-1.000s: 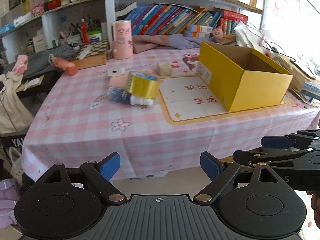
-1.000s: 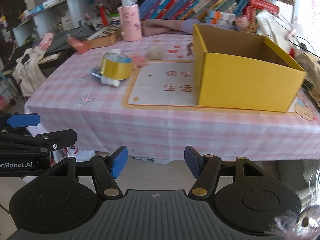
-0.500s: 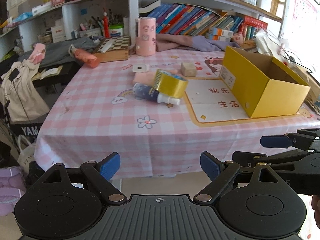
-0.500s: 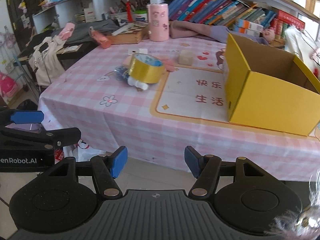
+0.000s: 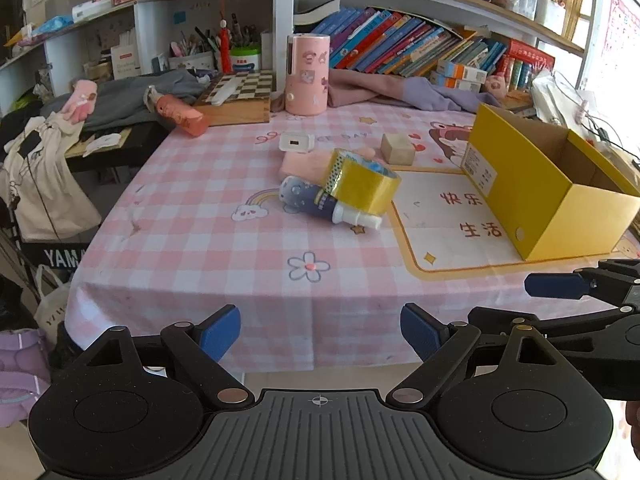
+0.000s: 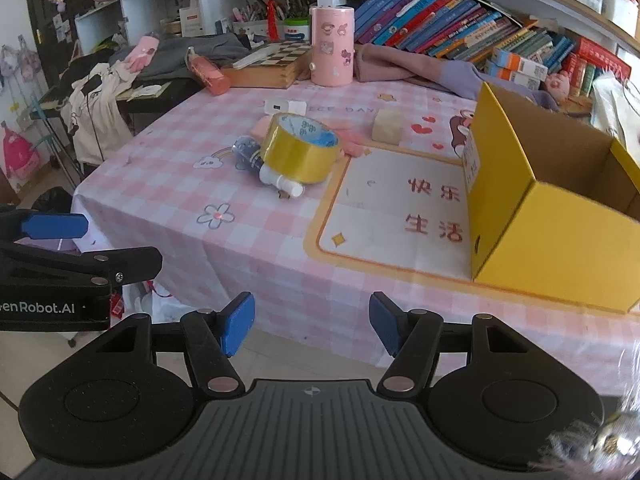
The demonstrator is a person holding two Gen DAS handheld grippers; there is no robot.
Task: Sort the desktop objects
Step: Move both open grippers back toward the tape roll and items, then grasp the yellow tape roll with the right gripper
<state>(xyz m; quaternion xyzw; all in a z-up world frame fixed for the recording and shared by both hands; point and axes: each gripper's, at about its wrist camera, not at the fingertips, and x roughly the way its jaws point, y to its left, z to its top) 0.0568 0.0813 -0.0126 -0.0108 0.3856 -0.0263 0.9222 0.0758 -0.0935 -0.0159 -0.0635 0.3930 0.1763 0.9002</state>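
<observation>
A yellow tape roll (image 5: 362, 184) (image 6: 298, 154) leans on a dark blue bottle with a white cap (image 5: 320, 203) (image 6: 256, 160) mid-table, over a pink flat item (image 5: 304, 164). Behind them are a white charger (image 5: 297, 142) (image 6: 284, 106) and a beige block (image 5: 397, 149) (image 6: 387, 127). An open yellow box (image 5: 536, 196) (image 6: 532, 204) stands at the right. My left gripper (image 5: 320, 332) and right gripper (image 6: 312, 322) are open and empty, in front of the table's near edge.
A pink cylinder (image 5: 307, 76), a chessboard box (image 5: 240, 98) and a pink bottle (image 5: 180, 114) stand at the table's back. Bookshelves (image 5: 420, 48) line the wall. Clothes hang over furniture at the left (image 5: 44, 184). The pink checked tablecloth (image 5: 200, 240) hangs over the front edge.
Both grippers have moved left and closer to the table; the objects now sit nearer the view centres. Both grippers stay open. Nothing on the table has moved.
</observation>
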